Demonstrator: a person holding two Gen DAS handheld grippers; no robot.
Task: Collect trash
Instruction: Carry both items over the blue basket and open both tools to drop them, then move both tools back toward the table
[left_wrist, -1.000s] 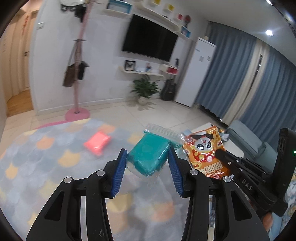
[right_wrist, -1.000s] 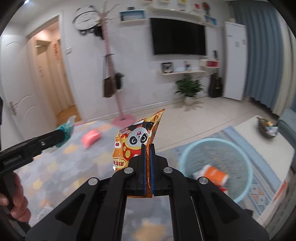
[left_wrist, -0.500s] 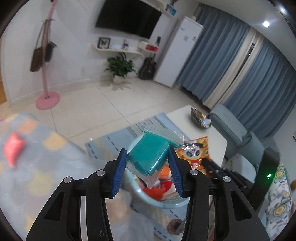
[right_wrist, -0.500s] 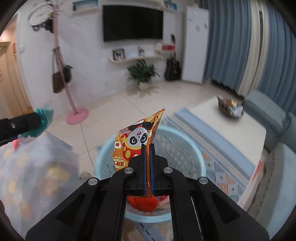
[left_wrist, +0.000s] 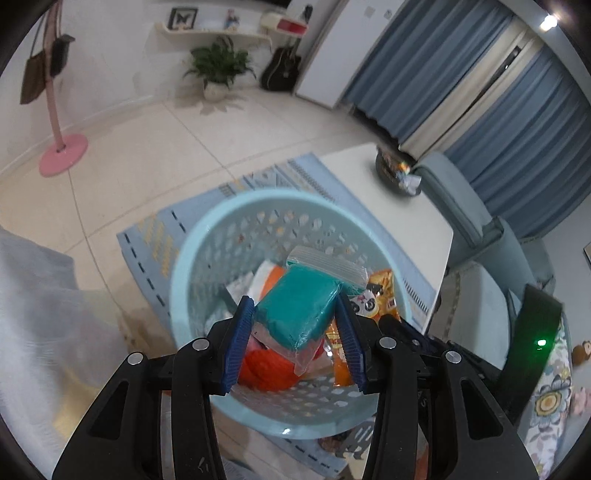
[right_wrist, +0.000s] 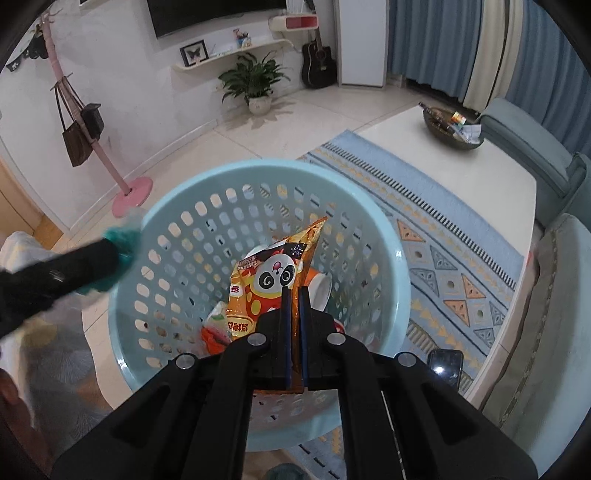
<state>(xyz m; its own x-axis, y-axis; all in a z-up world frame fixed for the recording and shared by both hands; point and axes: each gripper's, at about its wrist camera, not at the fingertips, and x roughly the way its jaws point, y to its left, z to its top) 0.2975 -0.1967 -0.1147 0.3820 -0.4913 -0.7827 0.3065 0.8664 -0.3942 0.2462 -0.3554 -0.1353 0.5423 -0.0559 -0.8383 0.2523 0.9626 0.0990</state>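
My left gripper (left_wrist: 295, 310) is shut on a teal block in a clear zip bag (left_wrist: 299, 306), held over the mouth of a light blue perforated basket (left_wrist: 207, 236). My right gripper (right_wrist: 294, 291) is shut on an orange snack bag with a panda print (right_wrist: 269, 273), which hangs inside the same basket (right_wrist: 369, 206). Orange and white trash (left_wrist: 266, 365) lies at the basket's bottom. In the right wrist view the left gripper with its teal bag (right_wrist: 122, 251) shows blurred at the basket's left rim. The snack bag (left_wrist: 376, 299) peeks out beside the teal bag in the left wrist view.
The basket stands on a blue patterned rug (right_wrist: 443, 236) beside a white low table (right_wrist: 480, 177) bearing a dark bowl (right_wrist: 450, 129) and a phone (right_wrist: 445, 365). A grey-blue sofa (right_wrist: 546, 155) is at right. A pink coat stand (right_wrist: 133, 192) and potted plant (right_wrist: 255, 81) stand near the wall.
Both grippers swung right and downward, from over the grey patterned rug to above the blue basket. Each keeps its hold on its bag.
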